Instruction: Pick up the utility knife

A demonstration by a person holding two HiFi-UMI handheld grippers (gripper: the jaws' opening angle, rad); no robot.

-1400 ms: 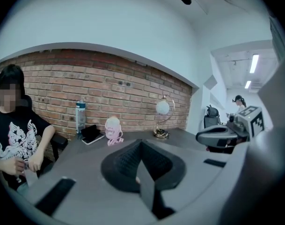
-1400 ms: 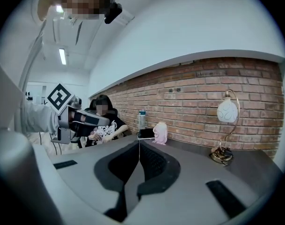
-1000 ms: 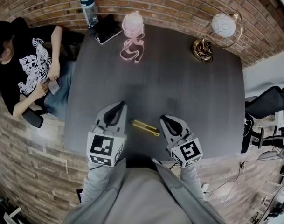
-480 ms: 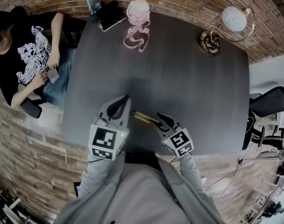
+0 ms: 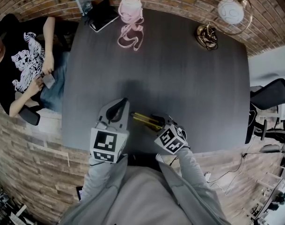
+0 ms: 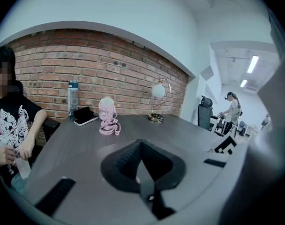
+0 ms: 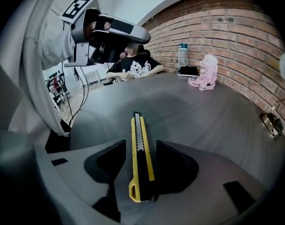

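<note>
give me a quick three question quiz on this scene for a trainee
1. True or false: the left gripper holds the knife.
2. The pink toy stands: A at the far edge of the table, B beside the knife, C on the floor.
3. What lies between the jaws of the right gripper?

Key: 1 false, it is shut and empty. 2 A. 3 the knife; the jaws have just been opening and stand apart around it.

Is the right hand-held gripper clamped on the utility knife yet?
No, the jaws of the right hand-held gripper have just been opening and stand apart, with the utility knife lying between them, not clamped.
</note>
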